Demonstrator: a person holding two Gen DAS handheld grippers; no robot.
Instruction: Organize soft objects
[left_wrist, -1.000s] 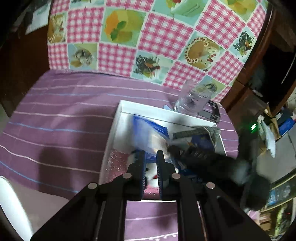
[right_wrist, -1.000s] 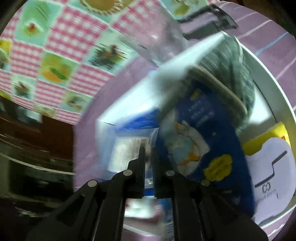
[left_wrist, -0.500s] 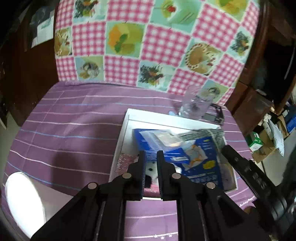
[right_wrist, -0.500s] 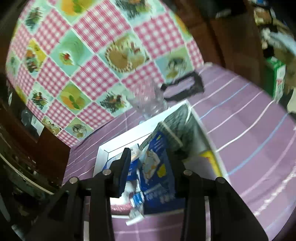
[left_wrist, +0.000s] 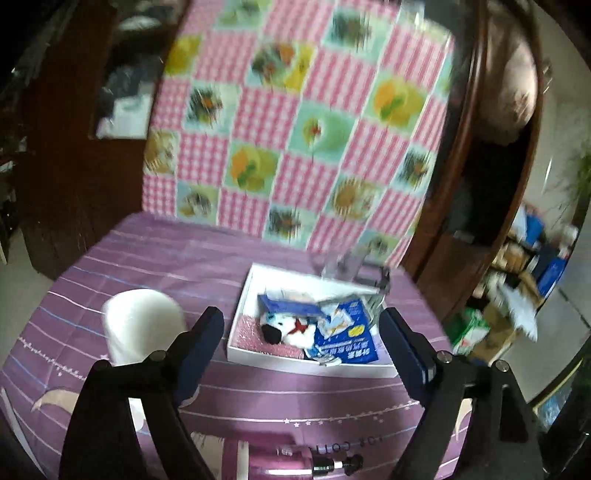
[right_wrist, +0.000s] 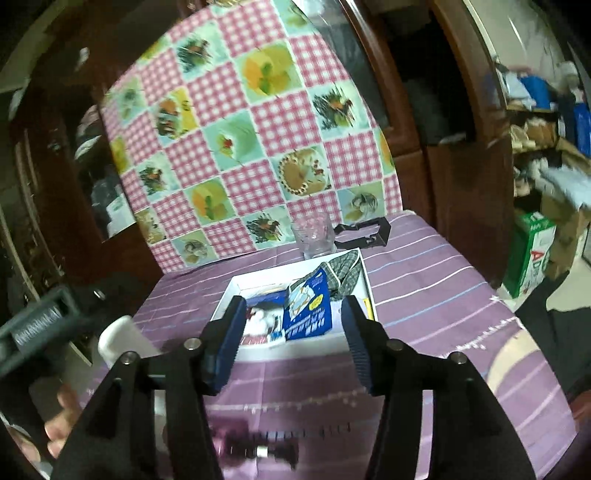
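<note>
Both claws now opening, off tray (left_wrist: 236, 325).

On the surface (right_wrist: 424, 295), a tray (right_wrist: 236, 286) holding a plush toy (left_wrist: 284, 328), a printed packet (right_wrist: 308, 308) to its right and a folded cloth (right_wrist: 343, 273) at the far right corner. Behind the tray, touching or just beside its far edge, a glass (right_wrist: 314, 234), with a clip-like frame (right_wrist: 365, 232) to the right of it. Left of the tray, apart from it, a cup (left_wrist: 142, 325). Behind the surface, a hanging patterned cloth (right_wrist: 240, 129). Nearest the cameras, both tongs, left (left_wrist: 303, 341) and right (right_wrist: 291, 336), short of the tray.
</note>
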